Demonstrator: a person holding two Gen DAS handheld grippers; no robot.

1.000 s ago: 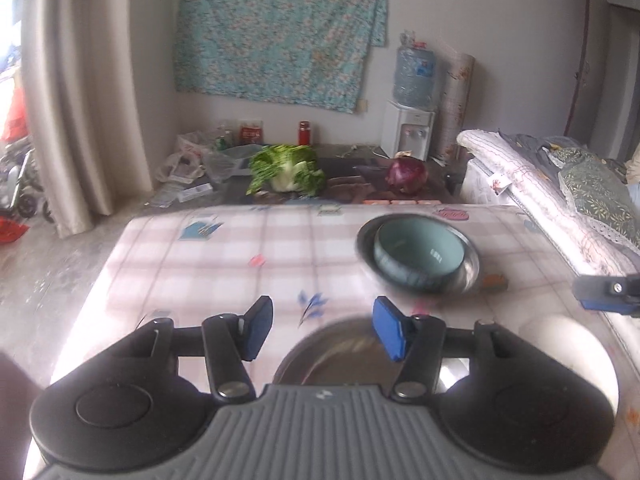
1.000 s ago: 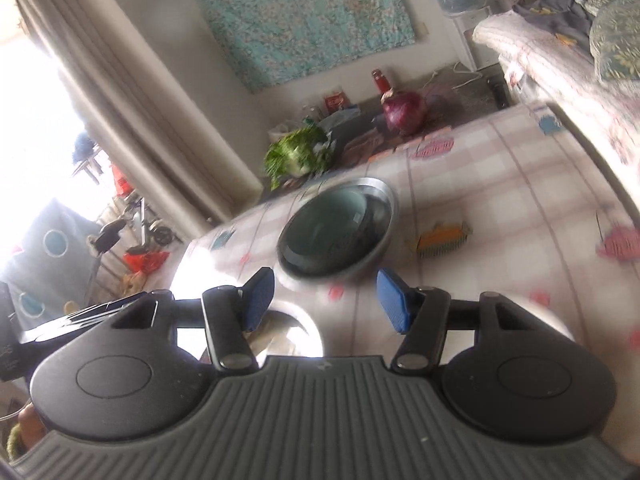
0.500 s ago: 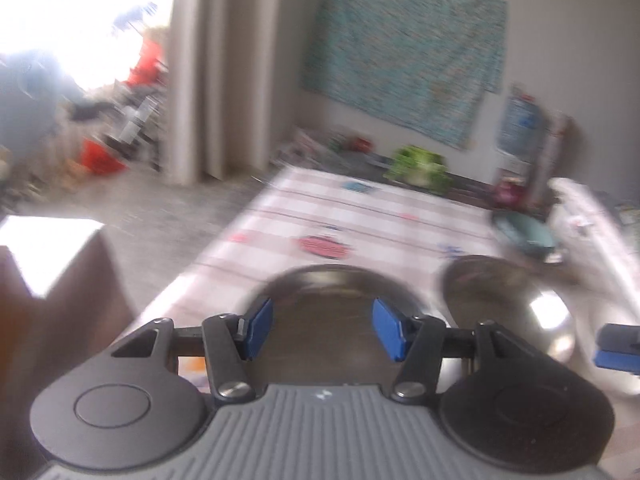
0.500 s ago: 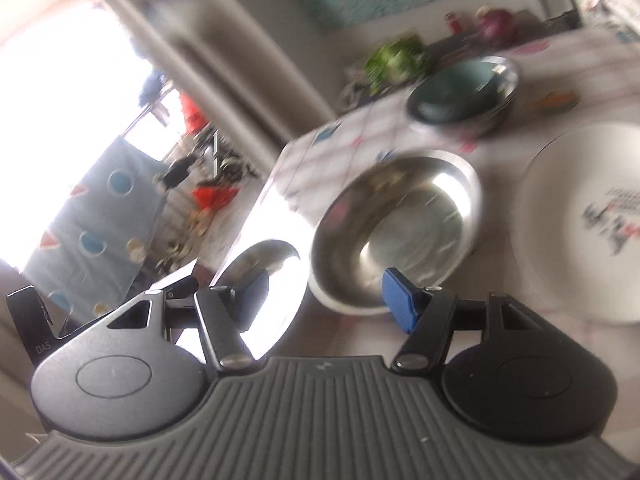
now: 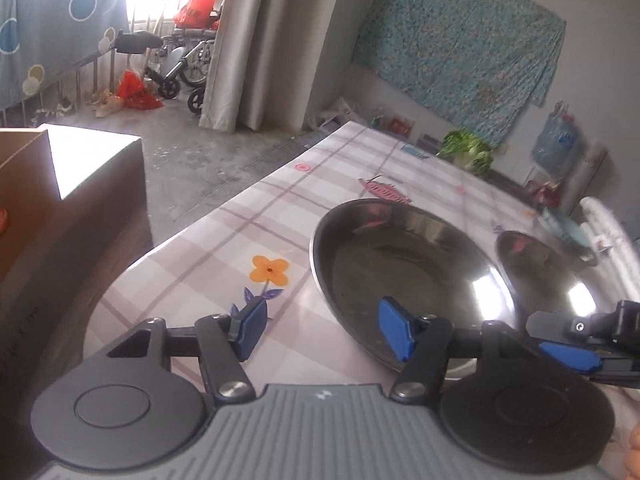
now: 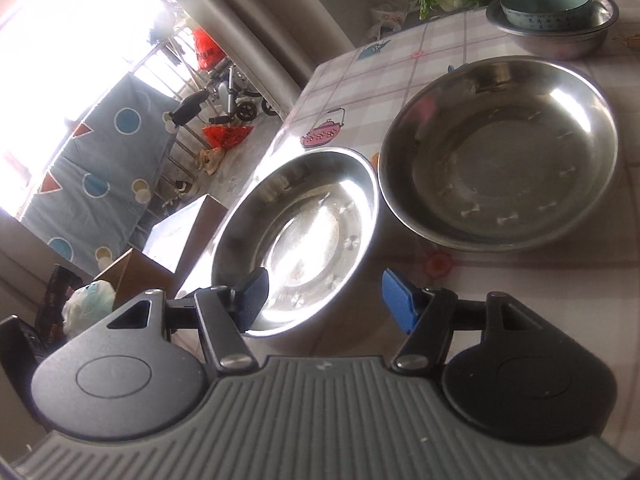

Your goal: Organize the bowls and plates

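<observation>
Shallow round steel plates and lie side by side on the checked, flower-printed surface, a teal bowl nested in a steel basin beyond. Both the left gripper and right gripper hover with jaws open and empty, the left's just widened, around the nearer plate's rim; judged next, a grip to stack it.

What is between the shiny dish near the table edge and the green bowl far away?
In the right wrist view, a bigger steel basin lies between the shiny dish and the green bowl, which sits inside another steel basin.
</observation>
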